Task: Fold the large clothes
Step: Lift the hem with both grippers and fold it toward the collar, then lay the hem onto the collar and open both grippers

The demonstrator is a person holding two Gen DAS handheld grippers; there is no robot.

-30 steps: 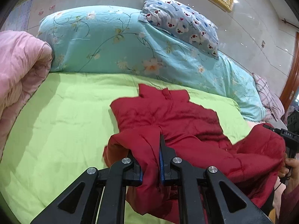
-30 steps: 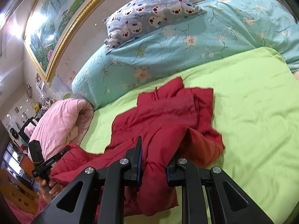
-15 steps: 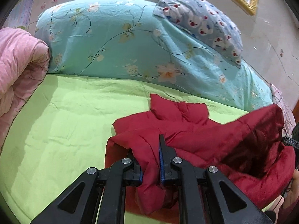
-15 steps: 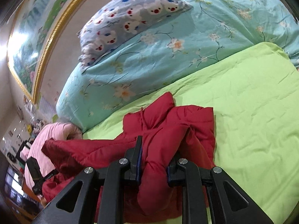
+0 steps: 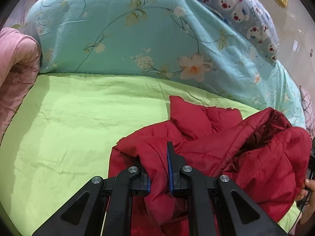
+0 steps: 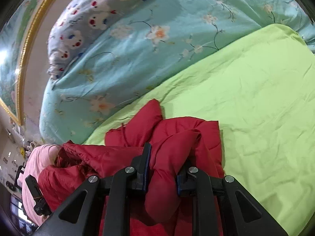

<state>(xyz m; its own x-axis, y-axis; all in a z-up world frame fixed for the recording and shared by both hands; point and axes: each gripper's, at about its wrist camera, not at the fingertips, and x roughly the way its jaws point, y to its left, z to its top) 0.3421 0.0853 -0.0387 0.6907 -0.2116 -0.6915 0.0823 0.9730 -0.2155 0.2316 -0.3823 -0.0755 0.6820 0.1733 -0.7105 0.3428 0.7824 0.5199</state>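
Note:
A red padded jacket (image 5: 206, 137) lies bunched on the lime green bed sheet (image 5: 78, 127). My left gripper (image 5: 158, 167) is shut on a thick fold of its near edge, with red cloth hanging below the fingers. My right gripper (image 6: 163, 169) is shut on another thick fold of the jacket (image 6: 177, 137). The held edge is lifted and carried over the rest of the jacket, so the darker lining (image 5: 263, 135) shows at the right. The far part, with a pointed flap (image 6: 151, 112), rests on the sheet.
A big teal floral duvet (image 5: 137, 39) is piled along the far side of the bed, with a grey animal-print pillow (image 5: 236, 9) on top. A pink quilt (image 5: 15, 68) lies at the left edge. The green sheet (image 6: 265, 98) stretches right of the jacket.
Both grippers have moved forward towards the duvet with the jacket's near edge, lifting it over the far part. The jacket is now more bunched, with less of it spread on the sheet.

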